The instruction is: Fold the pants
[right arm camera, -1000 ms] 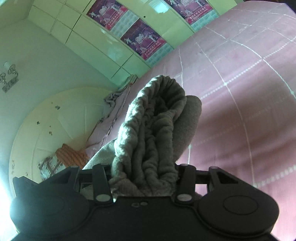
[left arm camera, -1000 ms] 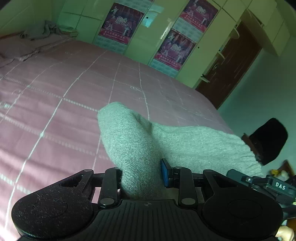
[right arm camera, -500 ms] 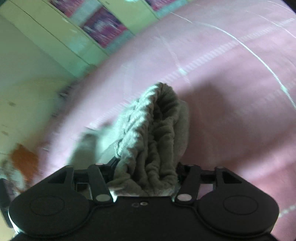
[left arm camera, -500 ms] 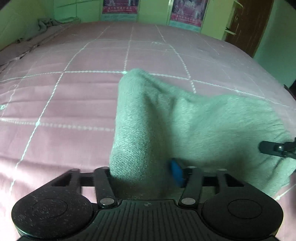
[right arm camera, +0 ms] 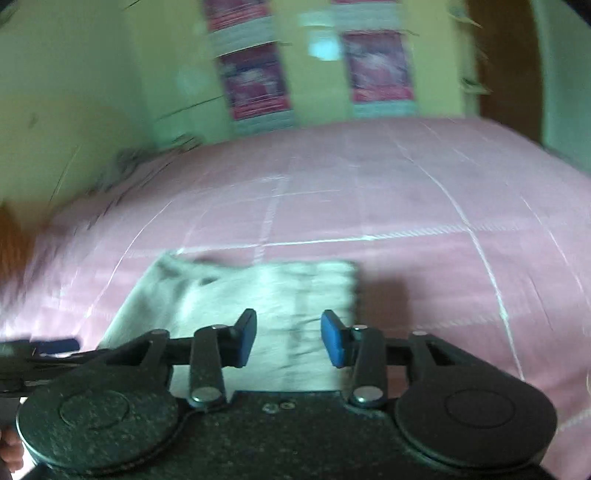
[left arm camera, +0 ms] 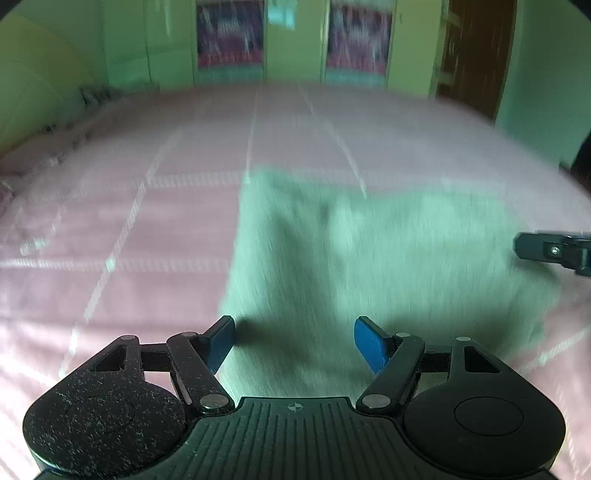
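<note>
Folded grey pants (left arm camera: 369, 258) lie flat on the pink bed (left arm camera: 129, 221); left gripper (left arm camera: 294, 345) and right gripper (right arm camera: 289, 338) fingers spread, empty, above the pants' near edge

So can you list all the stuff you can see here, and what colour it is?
pants: one, grey, folded flat on the bed, in front of both tongs
bed cover: one, pink with pale lines, under the pants
posters: two, red and purple, blurred, on the far wardrobe
wardrobe: one, pale green, behind the bed
door: one, dark brown, far right
left tongs: one, black with blue pads, open, holding nothing
right tongs: one, black with blue pads, open, holding nothing
</note>
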Tool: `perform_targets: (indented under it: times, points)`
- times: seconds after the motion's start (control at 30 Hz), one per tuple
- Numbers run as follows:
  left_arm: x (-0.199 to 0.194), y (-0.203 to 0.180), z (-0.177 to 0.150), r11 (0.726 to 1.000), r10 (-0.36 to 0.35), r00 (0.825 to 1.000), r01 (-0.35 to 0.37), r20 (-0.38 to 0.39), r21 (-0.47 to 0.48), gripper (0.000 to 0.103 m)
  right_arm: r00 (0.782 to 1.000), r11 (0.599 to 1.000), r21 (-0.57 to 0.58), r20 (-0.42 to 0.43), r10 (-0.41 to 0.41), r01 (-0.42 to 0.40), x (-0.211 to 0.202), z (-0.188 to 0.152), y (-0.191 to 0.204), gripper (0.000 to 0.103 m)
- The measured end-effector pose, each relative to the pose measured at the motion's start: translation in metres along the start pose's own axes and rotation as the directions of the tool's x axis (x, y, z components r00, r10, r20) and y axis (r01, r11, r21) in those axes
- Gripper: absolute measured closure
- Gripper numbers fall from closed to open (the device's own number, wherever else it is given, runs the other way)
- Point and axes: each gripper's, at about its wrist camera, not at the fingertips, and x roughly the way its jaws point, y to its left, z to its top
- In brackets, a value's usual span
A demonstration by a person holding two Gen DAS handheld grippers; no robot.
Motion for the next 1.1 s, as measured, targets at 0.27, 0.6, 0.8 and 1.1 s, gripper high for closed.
perform_targets:
  times: [0.27, 0.6, 0.8, 1.1]
  points:
    - [0.002, -0.008, -0.006, 1.0, 0.018, 0.998, -0.019, -0.053, -0.022, 0.03, 0.982, 0.993, -0.077, -0.156, -0.104, 0.093, 0.038, -0.042, -0.005, 0.076]
    - [0.004, -0.012, -0.004, 0.998, 0.039, 0.993, -0.043, -0.109, -0.037, 0.024, 0.976, 0.991, -0.051, -0.177, -0.131, 0.123, 0.032, -0.038, -0.006, 0.072]
    - [-0.009, -0.023, -0.004, 0.998, 0.068, 0.991, -0.068, -0.118, 0.002, 0.024, 0.979, 0.991, -0.001, -0.157, -0.129, 0.13, 0.017, -0.028, 0.005, 0.067]
    - [-0.038, -0.031, 0.002, 0.997, 0.065, 0.996, -0.067, -0.061, -0.042, 0.0, 0.986, 0.994, 0.036, -0.136, -0.095, 0.1, -0.012, -0.019, 0.013, 0.049]
